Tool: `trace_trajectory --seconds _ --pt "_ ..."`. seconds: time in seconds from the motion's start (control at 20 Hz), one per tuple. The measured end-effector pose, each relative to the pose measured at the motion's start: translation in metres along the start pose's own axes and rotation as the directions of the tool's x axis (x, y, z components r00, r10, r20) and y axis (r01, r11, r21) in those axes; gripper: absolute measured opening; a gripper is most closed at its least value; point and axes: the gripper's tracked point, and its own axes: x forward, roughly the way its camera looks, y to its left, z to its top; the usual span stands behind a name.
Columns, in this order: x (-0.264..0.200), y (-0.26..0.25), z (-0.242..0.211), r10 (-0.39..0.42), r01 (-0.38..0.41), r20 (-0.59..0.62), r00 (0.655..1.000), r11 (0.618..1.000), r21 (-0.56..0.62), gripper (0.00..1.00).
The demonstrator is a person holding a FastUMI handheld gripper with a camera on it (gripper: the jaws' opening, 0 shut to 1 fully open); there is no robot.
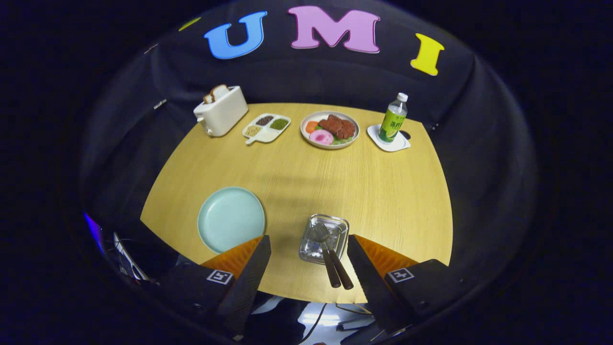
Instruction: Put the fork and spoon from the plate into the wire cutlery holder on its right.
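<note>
Fork and spoon (332, 258) already in the wire cutlery holder (324, 238), metal heads down in the mesh, dark handles leaning out toward the gripper (309, 261). Fingers spread wide, holding nothing, holder between them. Pale green plate (231, 218) bare, just left of the holder on the wooden table (378, 191). Cannot tell fork from spoon, heads overlapping. Bottle (393, 119) label too small to read

We see the pale green plate (231, 218) bare on the table, and just right of it the square wire cutlery holder (324, 238) with the dark-handled fork (326, 258) and spoon (341, 270) leaning out together.
</note>
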Motion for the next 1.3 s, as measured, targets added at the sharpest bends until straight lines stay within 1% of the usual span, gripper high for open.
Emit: trace_trajectory --seconds 0.15,0.25,0.3,0.4,0.5,0.6,0.75,0.8,0.9,1.15,1.3 --pt "-0.02 0.012 0.025 -0.015 0.011 0.151 0.988 1.0 0.027 1.0" --pt "-0.029 0.015 0.041 -0.033 0.028 0.244 0.969 0.999 0.026 1.0" --pt "-0.033 0.016 0.049 -0.045 0.039 0.295 0.954 0.999 0.024 1.0" --pt "-0.048 0.017 0.067 -0.062 0.059 0.402 0.914 0.998 0.018 1.0" --pt "-0.067 0.017 0.075 -0.062 0.073 0.479 0.876 0.997 -0.004 1.0" --pt "-0.083 0.02 0.083 -0.064 0.095 0.539 0.84 0.995 -0.029 1.0" --pt "-0.102 0.021 0.094 -0.077 0.119 0.612 0.787 0.992 -0.029 1.0" --pt "-0.105 0.022 0.095 -0.078 0.125 0.625 0.777 0.992 -0.032 1.0" --pt "-0.108 0.025 0.092 -0.079 0.135 0.636 0.768 0.99 -0.04 0.99" --pt "-0.107 0.027 0.087 -0.063 0.103 0.621 0.781 0.994 -0.029 0.98" --pt "-0.11 0.023 0.089 -0.065 0.093 0.626 0.777 0.996 -0.012 0.98"
